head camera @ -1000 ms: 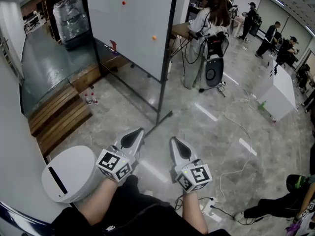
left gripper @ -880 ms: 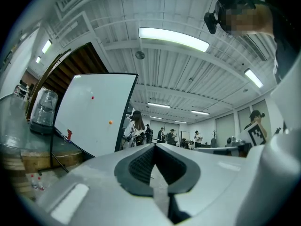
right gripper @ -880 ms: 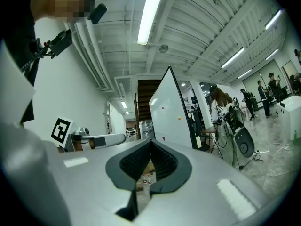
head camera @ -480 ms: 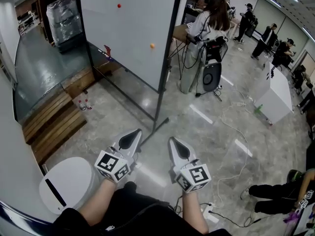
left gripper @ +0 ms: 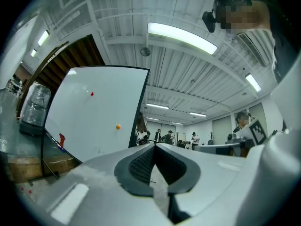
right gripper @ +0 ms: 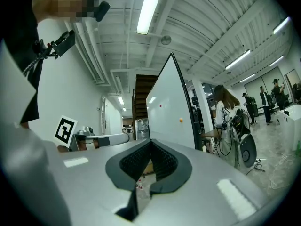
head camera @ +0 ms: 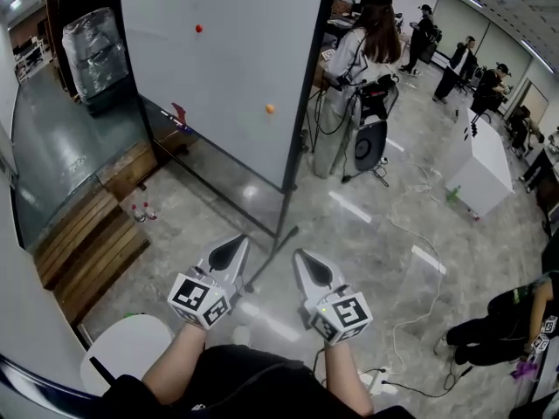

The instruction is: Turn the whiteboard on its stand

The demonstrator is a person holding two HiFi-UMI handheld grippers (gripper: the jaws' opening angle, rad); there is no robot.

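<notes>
The whiteboard (head camera: pixel 218 59) stands upright on its black stand (head camera: pixel 301 129), seen nearly edge-on, with a red and an orange magnet on its face. One stand foot (head camera: pixel 269 258) reaches across the floor toward me and ends between my two grippers. My left gripper (head camera: pixel 234 244) is shut and empty, level, just left of that foot. The right gripper (head camera: pixel 306 256), likewise shut with nothing in it, is just right of it. In the left gripper view the whiteboard (left gripper: pixel 94 112) rises beyond the gripper (left gripper: pixel 154 145). The right gripper view shows the whiteboard (right gripper: pixel 169 109) past the gripper (right gripper: pixel 150 142). Neither gripper touches the board.
A person (head camera: pixel 362 55) stands at a desk right behind the board, beside a black round device (head camera: pixel 370 145). Wooden steps (head camera: pixel 83 243) lie left, a white round bin (head camera: pixel 131 347) near left. Cables (head camera: pixel 410 260), a power strip (head camera: pixel 382 380) and a white cabinet (head camera: pixel 480 160) lie right.
Both grippers have moved forward toward the whiteboard. The board fills more of the view and the stand foot now ends between the jaw tips. Both stay shut.
</notes>
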